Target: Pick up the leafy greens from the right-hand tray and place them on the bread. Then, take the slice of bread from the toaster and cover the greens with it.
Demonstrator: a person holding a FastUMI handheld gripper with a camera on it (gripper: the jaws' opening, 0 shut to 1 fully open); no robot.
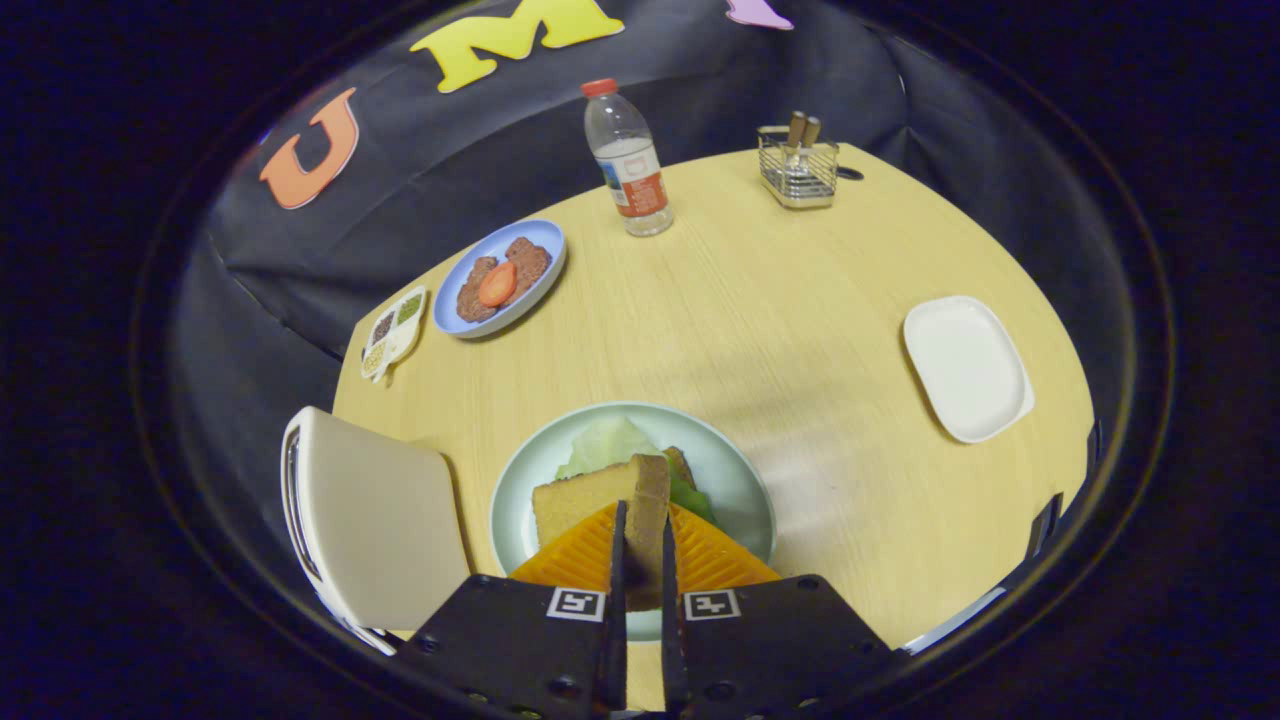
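A: Gripper state?

B: Fingers drawn close, both pressing the flat faces of the bread slice. Slice stands on edge between them, its long axis running away from the camera, far end poking out past the fingertips.

A: Where's the slice relative to the target?

B: Right over the pale green plate. Leafy greens lie on the plate just beyond and under the slice, pale leaf at the back, a darker green bit at the right finger. The bottom bread I can't make out clearly, hidden under greens and slice.

A: So what does the next move turn on?

B: My read: the slice is vertical and the greens lie flat beneath, so it needs tipping flat and lowering before release. Could slide off if dropped on edge.

A: Toaster?

B: White toaster just left of the plate, slot not visible.

A: Other containers, further out?

B: White tray off right, bare. Blue plate far left with two patties and a tomato slice. Small divided dish beside it. Bottle and wire basket with utensil handles at the back of the table.
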